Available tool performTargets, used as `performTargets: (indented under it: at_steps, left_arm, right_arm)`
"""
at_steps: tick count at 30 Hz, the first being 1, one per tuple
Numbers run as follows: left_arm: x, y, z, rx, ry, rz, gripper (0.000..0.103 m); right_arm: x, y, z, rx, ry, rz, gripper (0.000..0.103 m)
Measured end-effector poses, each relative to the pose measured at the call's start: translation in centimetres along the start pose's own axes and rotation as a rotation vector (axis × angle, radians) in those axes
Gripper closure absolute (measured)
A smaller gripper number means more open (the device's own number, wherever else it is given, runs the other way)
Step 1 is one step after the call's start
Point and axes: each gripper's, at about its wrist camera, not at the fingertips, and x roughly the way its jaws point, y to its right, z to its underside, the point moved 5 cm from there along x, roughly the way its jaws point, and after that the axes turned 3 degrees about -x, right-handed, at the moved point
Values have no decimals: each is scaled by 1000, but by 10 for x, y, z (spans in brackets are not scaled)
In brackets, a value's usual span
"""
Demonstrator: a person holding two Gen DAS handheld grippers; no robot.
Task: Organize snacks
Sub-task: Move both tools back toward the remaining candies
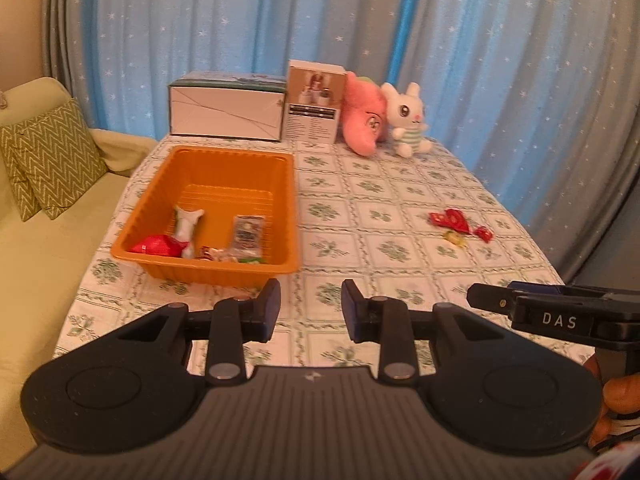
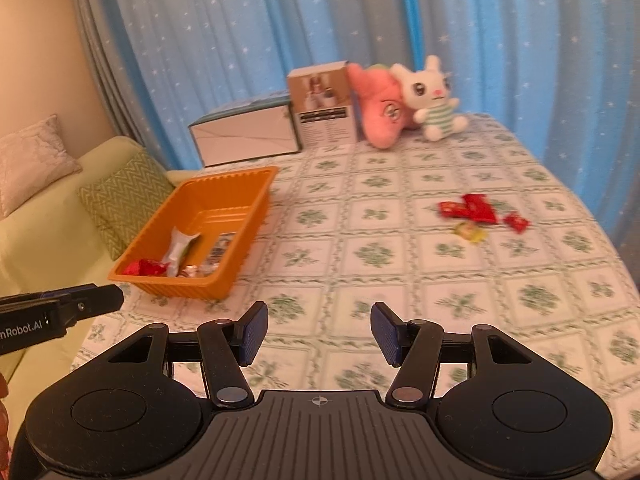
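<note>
Blue curtain [image 1: 240, 20] backs boxes [image 1: 228, 110] and plush toys [image 1: 384, 118] behind orange bin [image 1: 208, 268].

1. left gripper [image 1: 311, 308]: jaws apart, nothing between them, held above the tablecloth [image 1: 400, 216], near its front edge.
2. right gripper [image 2: 319, 332]: jaws wide apart, nothing held, also above the tablecloth's front edge, just beside the left.
</note>
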Motion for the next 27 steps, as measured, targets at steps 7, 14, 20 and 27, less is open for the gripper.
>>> performTargets:
  at_steps: [7,14,20,27]
  left_arm:
    - [0,37,14,25,-14,16,73]
    - [4,63,25,35,-29,36,70]
    - [7,80,28,42,-39,55,70]
    - [13,97,29,63,-53,75,70]
  right_arm:
    - [-24,26,15,12,-1,58,46]
    - [-38,49,26,33,-3,97,46]
    - [-50,65,28,53,11,117,46]
    - [-58,82,29,83,19,133,46]
